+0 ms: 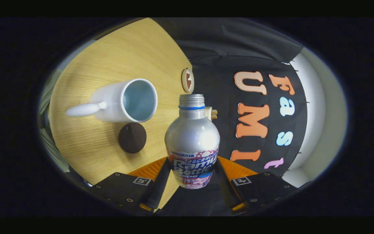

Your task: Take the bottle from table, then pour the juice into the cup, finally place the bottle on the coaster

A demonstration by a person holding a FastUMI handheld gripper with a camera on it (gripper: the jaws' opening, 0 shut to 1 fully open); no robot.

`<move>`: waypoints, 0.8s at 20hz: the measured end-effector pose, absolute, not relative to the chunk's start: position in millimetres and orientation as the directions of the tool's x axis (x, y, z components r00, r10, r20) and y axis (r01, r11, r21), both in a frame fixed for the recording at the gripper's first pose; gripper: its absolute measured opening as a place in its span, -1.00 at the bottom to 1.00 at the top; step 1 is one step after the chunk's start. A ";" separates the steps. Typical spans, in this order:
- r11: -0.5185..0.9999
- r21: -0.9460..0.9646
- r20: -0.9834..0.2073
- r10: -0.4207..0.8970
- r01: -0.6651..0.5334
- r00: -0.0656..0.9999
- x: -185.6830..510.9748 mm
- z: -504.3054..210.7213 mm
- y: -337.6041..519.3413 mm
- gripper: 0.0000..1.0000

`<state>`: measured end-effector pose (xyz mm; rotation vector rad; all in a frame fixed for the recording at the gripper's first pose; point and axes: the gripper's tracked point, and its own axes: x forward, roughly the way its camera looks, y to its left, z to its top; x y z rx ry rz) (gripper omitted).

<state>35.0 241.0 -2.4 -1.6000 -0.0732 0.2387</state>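
Observation:
A silver bottle (192, 136) with a blue neck ring and an open threaded mouth sits between my fingers, and my gripper (192, 172) is shut on its labelled lower body. The view is rolled, so the wooden table (109, 156) appears tilted to the left. A white cup (125, 100) with a handle stands on the table to the left of the bottle's mouth, its opening facing me. A dark round coaster (132, 137) lies on the table just beside the cup, nearer to my fingers.
A small round white and brown object (187, 80) rests near the table's far edge beyond the bottle's mouth. A small pale piece (210, 113) shows right behind the bottle's shoulder. The black booth wall hangs to the right of the table.

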 end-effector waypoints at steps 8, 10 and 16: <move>0.360 -0.910 -0.135 0.214 -0.207 0.967 40.5 1.1 202.2 0.51; 0.462 -0.855 -0.147 0.218 -0.235 0.965 43.1 0.7 192.4 0.52; 0.698 -0.626 -0.188 0.297 -0.347 0.936 49.5 -0.2 194.5 0.51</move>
